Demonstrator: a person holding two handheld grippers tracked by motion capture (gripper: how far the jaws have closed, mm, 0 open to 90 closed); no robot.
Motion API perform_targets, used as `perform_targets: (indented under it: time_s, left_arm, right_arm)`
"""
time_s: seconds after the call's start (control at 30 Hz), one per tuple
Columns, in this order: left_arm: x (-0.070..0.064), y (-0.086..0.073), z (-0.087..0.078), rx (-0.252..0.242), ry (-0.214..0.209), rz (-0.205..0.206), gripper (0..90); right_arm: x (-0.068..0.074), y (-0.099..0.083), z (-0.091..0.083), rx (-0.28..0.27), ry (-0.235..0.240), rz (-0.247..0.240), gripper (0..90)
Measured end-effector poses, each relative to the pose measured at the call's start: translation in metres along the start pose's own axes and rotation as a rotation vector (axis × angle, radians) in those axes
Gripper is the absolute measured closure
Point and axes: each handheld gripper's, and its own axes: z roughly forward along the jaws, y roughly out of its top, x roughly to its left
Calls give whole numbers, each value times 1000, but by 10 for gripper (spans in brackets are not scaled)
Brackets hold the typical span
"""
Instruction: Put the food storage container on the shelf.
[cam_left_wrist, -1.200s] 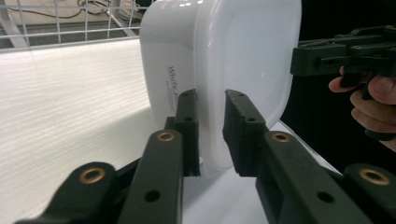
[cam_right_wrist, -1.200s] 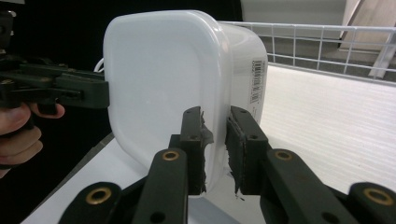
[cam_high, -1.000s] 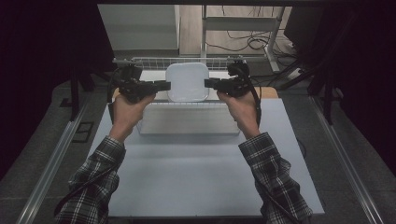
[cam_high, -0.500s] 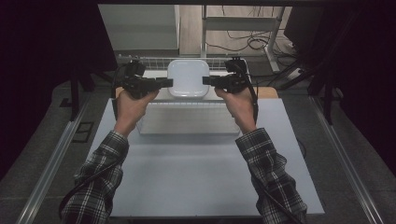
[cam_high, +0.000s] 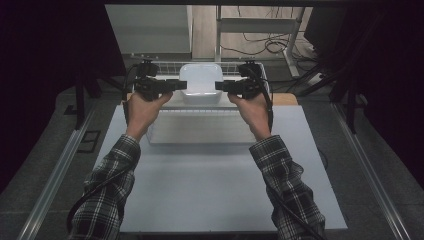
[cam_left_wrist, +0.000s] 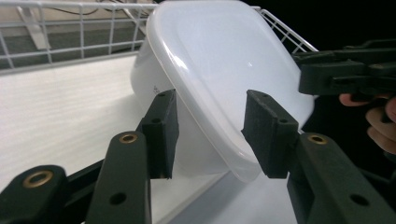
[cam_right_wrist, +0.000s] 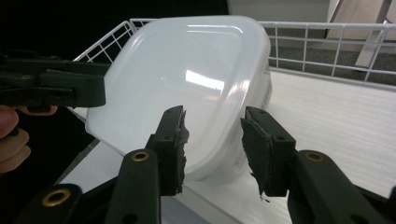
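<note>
Two black grippers flank one white lidded plastic container (cam_high: 201, 83) — the left gripper (cam_high: 176, 86) at its left edge, the right gripper (cam_high: 223, 86) at its right. Both sets of fingers (cam_left_wrist: 161, 126) stand apart around the container's rim (not clamped, gaps show beside the lid). It sits at the white wire basket (cam_high: 165, 67), at the far edge of the pale grey desk (cam_high: 210, 180) — whether resting or lifted, I cannot tell.

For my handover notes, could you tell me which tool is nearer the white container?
Neither clearly: the left tool flanks the white container on its left, the right tool on its right, both open at its rim.
</note>
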Motion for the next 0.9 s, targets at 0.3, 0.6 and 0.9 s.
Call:
perform_targets:
  time_s: [0.3,0.6,0.9]
  left_arm:
    - [6,5,9,-20,41,-13,490]
    - [-2,5,8,-42,44,82,271]
    - [-8,-9,4,-11,-46,151,152]
  right_arm:
    - [-2,4,6,-28,-51,-7,522]
    - [-2,2,5,-65,-76,-62,329]
    - [0,-9,0,-48,-1,-121,137]
